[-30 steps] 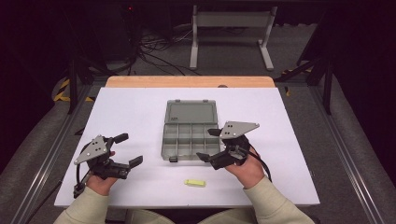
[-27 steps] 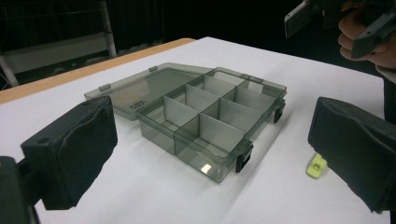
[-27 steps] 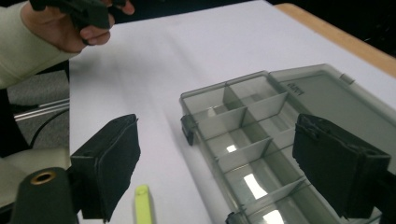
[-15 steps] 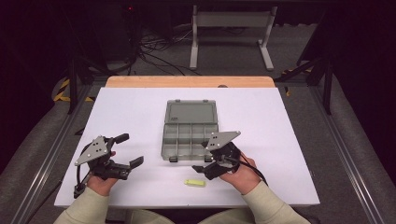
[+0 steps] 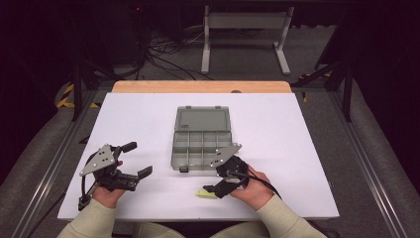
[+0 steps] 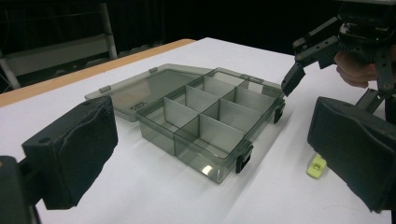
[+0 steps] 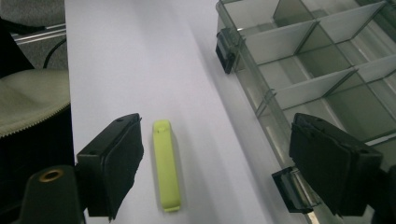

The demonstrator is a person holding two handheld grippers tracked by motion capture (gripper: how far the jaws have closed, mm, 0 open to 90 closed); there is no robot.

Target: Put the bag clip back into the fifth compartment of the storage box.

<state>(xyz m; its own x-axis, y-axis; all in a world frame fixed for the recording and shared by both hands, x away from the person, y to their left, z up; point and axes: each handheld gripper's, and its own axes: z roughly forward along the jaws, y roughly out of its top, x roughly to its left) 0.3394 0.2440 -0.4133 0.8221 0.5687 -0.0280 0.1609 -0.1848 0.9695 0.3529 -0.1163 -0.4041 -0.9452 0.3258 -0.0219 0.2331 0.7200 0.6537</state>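
A smooth lime-green plastic clip (image 7: 166, 171) lies on the matte white counter (image 5: 297, 148) between the open right hand-held gripper (image 7: 224, 172) jaws; translucent grey compartment box (image 5: 202, 144) beside; left hand-held gripper (image 5: 132, 159) open.

**Right gripper drops toward the yellow-green clip**

Since a second ago, the right gripper (image 5: 214, 190) has come down from beside the open smoke-grey plastic compartment box (image 5: 202, 139), at its near right corner, to the white table (image 5: 297, 148) in front of it. It now sits low, just right of the small yellow-green plastic clip (image 7: 166, 172). Its black padded fingers (image 7: 114, 163) stand wide apart, with the clip lying between them, close to one pad and untouched.
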